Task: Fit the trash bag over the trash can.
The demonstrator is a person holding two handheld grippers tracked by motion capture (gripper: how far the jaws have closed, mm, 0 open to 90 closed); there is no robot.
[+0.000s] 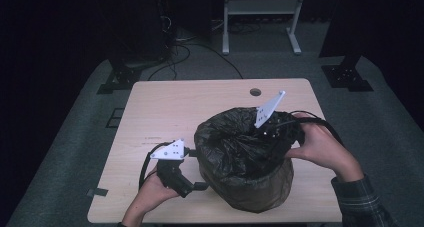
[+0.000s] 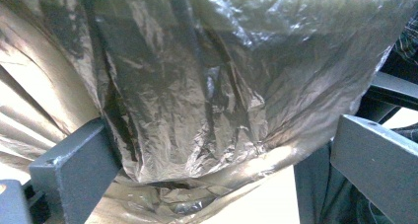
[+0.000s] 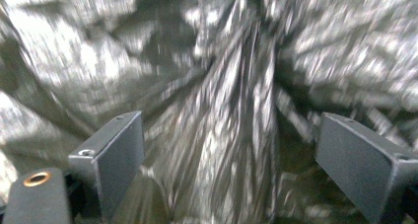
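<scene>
A black plastic bag (image 1: 240,152) lines a round bin and is draped over its outside, standing on the right half of the wooden table (image 1: 165,107). My left gripper (image 1: 200,185) lies low at the bin's lower left side and points at it. In the left gripper view its jaws (image 2: 222,169) stand wide apart, with a bulge of the bag's film (image 2: 197,95) hanging between them. My right gripper (image 1: 262,134) dips into the bag's mouth from the far right rim. Its jaws (image 3: 231,160) are open, and a gathered ridge of crumpled film (image 3: 241,110) runs between them, blurred.
A small round hole (image 1: 255,92) sits near the table's far edge. Behind the table stand a white frame (image 1: 260,17) and black stand feet (image 1: 347,77) on the grey floor. Bare tabletop lies left of and behind the bin.
</scene>
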